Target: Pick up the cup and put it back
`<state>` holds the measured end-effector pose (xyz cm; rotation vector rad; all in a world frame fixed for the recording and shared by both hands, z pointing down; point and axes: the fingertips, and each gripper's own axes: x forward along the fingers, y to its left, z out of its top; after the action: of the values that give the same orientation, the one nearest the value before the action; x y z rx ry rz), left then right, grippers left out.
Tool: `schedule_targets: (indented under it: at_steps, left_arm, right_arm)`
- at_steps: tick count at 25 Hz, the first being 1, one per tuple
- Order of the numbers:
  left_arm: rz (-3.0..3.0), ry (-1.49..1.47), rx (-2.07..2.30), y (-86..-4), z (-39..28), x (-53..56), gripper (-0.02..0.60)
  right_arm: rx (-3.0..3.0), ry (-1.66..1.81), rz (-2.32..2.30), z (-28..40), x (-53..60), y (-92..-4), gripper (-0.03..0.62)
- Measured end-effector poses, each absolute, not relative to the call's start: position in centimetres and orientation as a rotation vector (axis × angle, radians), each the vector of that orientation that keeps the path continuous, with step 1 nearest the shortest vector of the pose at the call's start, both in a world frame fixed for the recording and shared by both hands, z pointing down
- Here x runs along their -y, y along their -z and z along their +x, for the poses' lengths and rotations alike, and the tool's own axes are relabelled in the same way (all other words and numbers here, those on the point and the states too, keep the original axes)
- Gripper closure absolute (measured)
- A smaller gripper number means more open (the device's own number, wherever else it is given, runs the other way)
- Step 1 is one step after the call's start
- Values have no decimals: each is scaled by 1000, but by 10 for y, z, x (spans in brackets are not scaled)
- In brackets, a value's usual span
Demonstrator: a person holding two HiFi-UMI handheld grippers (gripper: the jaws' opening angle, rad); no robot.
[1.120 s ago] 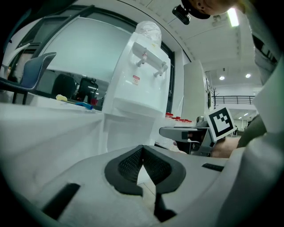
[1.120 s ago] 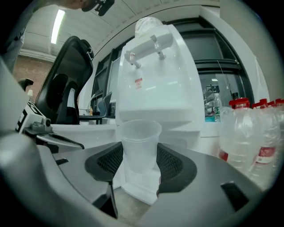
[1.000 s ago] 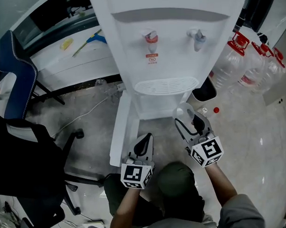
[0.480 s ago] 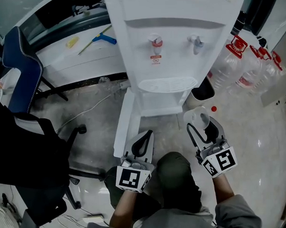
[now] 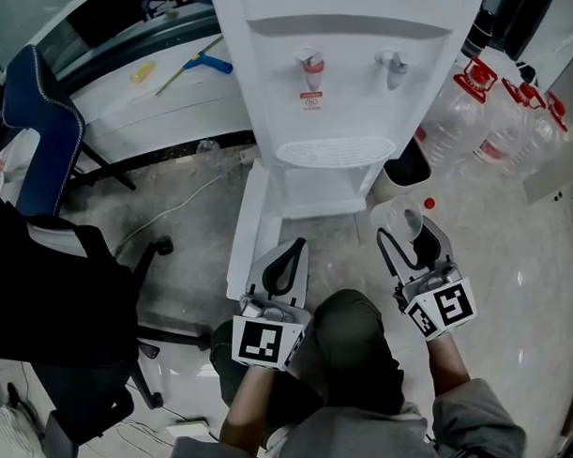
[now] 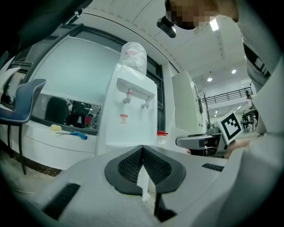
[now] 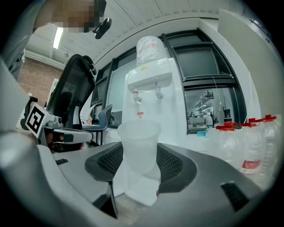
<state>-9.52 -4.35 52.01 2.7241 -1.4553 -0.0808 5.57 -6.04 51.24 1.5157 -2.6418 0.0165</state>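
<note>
At far left a blue office chair (image 5: 39,119) and a dark chair crowd the floor, while bare floor lies open between them and the water dispenser (image 5: 333,81). The left gripper (image 5: 293,249) hangs before the dispenser's foot, its jaws pressed together on nothing (image 6: 143,153). The right gripper (image 5: 409,236) stands wide, its pads clamped on a translucent plastic cup (image 5: 395,213), held upright (image 7: 138,142), with a row of water bottles (image 5: 480,123) near on the right. A second ago the cup overlapped the dispenser's foot in the head view; now it shows clear, off its right corner, the grip unchanged. The cup's base is hidden behind the pads (image 7: 175,164), and any contents cannot be made out.
</note>
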Motion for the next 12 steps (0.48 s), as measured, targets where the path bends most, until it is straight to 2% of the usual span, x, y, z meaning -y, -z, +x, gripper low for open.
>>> schedule_targets:
  at_steps: [12]
  left_arm:
    - [2683,20,1513,-553,-89,66,572]
  right_arm:
    - [2691,-64,1469,52,89,-557,355]
